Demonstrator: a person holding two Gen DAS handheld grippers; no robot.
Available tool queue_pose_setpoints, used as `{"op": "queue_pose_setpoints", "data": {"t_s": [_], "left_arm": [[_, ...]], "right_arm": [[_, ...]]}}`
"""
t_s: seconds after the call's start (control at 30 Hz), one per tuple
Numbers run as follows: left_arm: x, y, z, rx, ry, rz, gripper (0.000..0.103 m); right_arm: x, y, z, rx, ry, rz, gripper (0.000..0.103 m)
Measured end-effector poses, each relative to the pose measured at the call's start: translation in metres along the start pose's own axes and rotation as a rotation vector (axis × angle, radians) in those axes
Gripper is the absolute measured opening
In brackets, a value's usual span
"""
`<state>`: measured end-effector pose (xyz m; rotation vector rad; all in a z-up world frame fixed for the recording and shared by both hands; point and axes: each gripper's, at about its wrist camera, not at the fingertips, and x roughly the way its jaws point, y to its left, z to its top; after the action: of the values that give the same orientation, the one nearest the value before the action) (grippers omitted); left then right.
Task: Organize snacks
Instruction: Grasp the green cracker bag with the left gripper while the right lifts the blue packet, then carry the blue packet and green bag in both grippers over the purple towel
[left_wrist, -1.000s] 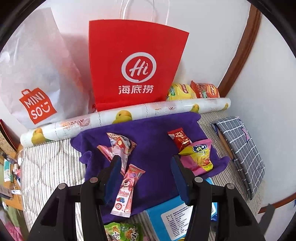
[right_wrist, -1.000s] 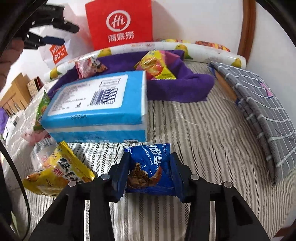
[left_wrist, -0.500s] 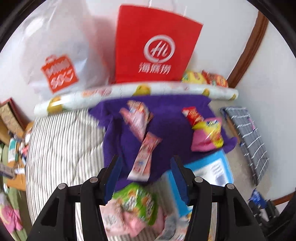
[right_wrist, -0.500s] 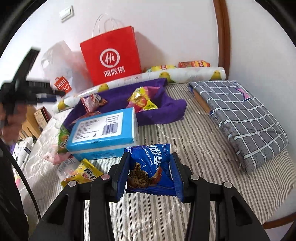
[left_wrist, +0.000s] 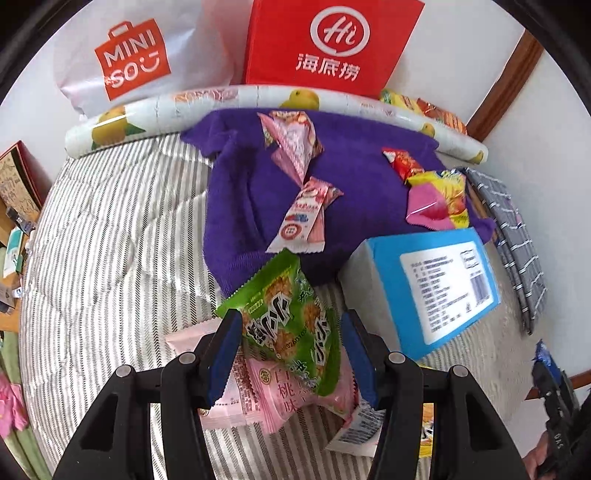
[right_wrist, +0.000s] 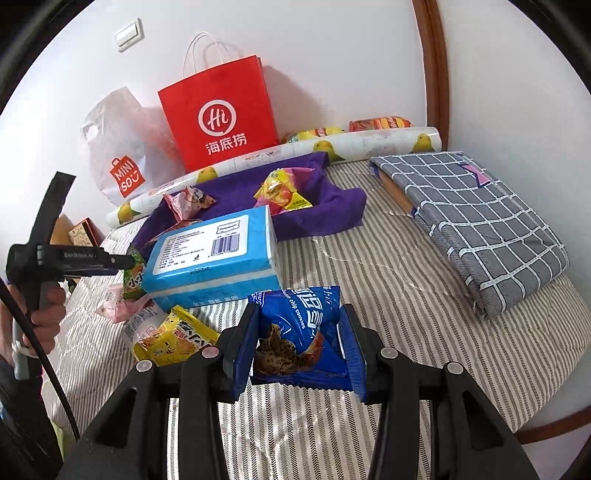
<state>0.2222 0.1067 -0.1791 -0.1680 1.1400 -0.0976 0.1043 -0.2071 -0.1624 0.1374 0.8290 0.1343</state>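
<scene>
A blue cookie packet (right_wrist: 306, 317) is clamped between the pads of my right gripper (right_wrist: 301, 343), lifted above the striped bedding (right_wrist: 388, 295). My left gripper (left_wrist: 293, 350) points steeply down, its jaws open on either side of a green snack packet (left_wrist: 288, 314). That packet lies on a pink packet (left_wrist: 280, 395). Further back, a purple cloth (left_wrist: 351, 184) holds several snacks, among them a long pink bar (left_wrist: 303, 221) and a yellow-pink packet (left_wrist: 439, 199). A yellow packet (right_wrist: 177, 339) lies by the blue box.
A blue box (left_wrist: 439, 280) sits right of the green packet. A red paper bag (left_wrist: 332, 40), a white Miniso bag (left_wrist: 133, 59) and a printed roll (left_wrist: 258, 99) line the wall. Folded grey checked fabric (right_wrist: 480, 221) lies at the right. A hand (right_wrist: 44, 310) holds the left tool.
The left gripper has dropped and pulled back from over the purple cloth to the green packet in the near pile. The right gripper has risen with the blue packet still in it.
</scene>
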Motion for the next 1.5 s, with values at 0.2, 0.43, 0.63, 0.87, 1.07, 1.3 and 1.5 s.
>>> {"op": "queue_pose_setpoints", "data": {"t_s": [0.2, 0.43, 0.63, 0.87, 1.07, 1.3, 1.5], "left_arm": [[0.021, 0.0, -0.003, -0.001, 0.022, 0.017, 0.055], [0.019, -0.004, -0.003, 0.018, -0.004, 0.003, 0.042], [0.005, 0.0, -0.008, 0.021, -0.018, -0.01, 0.032], [-0.026, 0.002, -0.021, 0.022, -0.044, -0.044, 0.03], [-0.054, -0.014, -0.033, 0.054, -0.073, -0.063, 0.03], [-0.072, -0.039, -0.048, 0.102, -0.076, -0.116, 0.03], [-0.083, -0.07, -0.046, 0.161, -0.081, -0.163, 0.03]], "right_arm": [[0.007, -0.001, -0.002, -0.01, 0.018, -0.015, 0.043], [0.018, 0.005, -0.005, -0.02, 0.034, -0.02, 0.043], [0.018, 0.009, -0.005, -0.029, 0.034, -0.017, 0.043], [0.006, 0.015, -0.004, -0.04, 0.013, -0.006, 0.043], [-0.006, 0.02, -0.001, -0.038, -0.002, -0.005, 0.043], [-0.023, 0.029, 0.004, -0.048, -0.03, -0.01, 0.043], [-0.032, 0.034, 0.019, -0.047, -0.055, 0.009, 0.043]]}}
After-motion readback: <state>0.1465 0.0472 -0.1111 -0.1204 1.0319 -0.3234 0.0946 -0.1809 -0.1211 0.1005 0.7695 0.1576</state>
